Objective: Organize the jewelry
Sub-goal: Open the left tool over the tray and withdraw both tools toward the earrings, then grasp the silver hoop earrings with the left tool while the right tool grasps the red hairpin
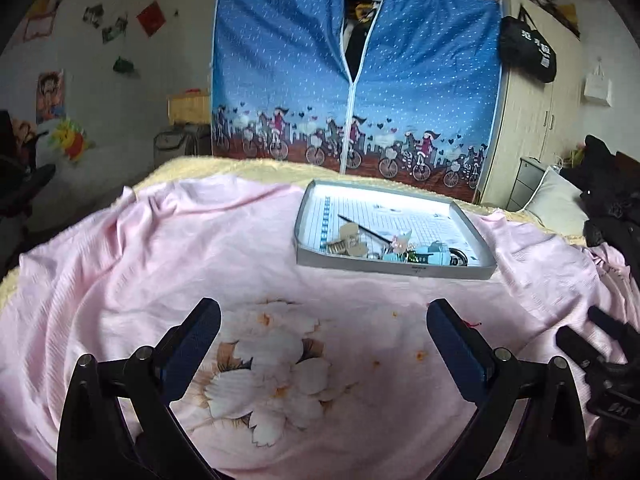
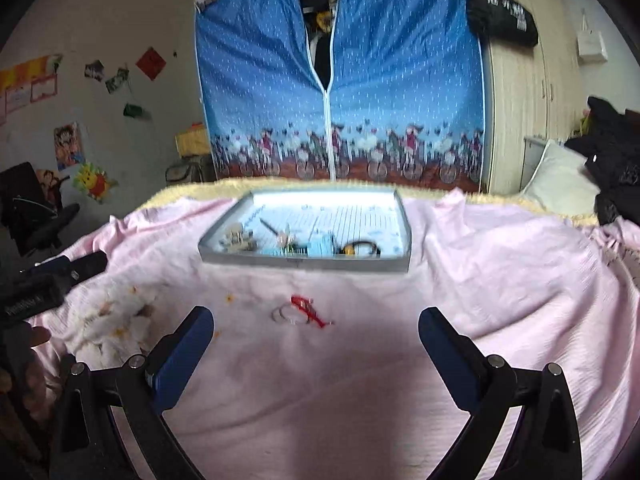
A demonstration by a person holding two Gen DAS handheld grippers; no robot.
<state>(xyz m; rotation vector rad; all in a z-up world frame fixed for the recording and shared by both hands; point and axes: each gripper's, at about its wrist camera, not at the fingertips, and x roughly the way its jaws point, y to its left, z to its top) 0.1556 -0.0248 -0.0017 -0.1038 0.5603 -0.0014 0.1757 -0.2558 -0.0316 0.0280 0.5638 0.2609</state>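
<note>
A shallow grey tray (image 1: pixel 394 270) (image 2: pixel 304 266) lies on the pink bedsheet (image 1: pixel 200 240) (image 2: pixel 500 280). Along its near wall sits a pile of small jewelry (image 1: pixel 384 246) (image 2: pixel 288 242): beige pieces, a dark stick, pale blue items and a round ring-like piece. A red string piece with clear rings (image 2: pixel 300 312) lies loose on the sheet in front of the tray, just ahead of my right gripper (image 2: pixel 316 320). That gripper is open and empty. My left gripper (image 1: pixel 324 312) is also open and empty, over a printed flower (image 1: pixel 264 380) on the sheet.
A blue zip-front fabric wardrobe (image 1: pixel 352 60) (image 2: pixel 336 80) stands beyond the bed's far edge. A wooden cabinet (image 1: pixel 532 120) with a black bag stands right of it. Dark clothes and a pillow (image 2: pixel 560 184) lie at the right. The other gripper shows at each view's side (image 1: pixel 600 340) (image 2: pixel 48 280).
</note>
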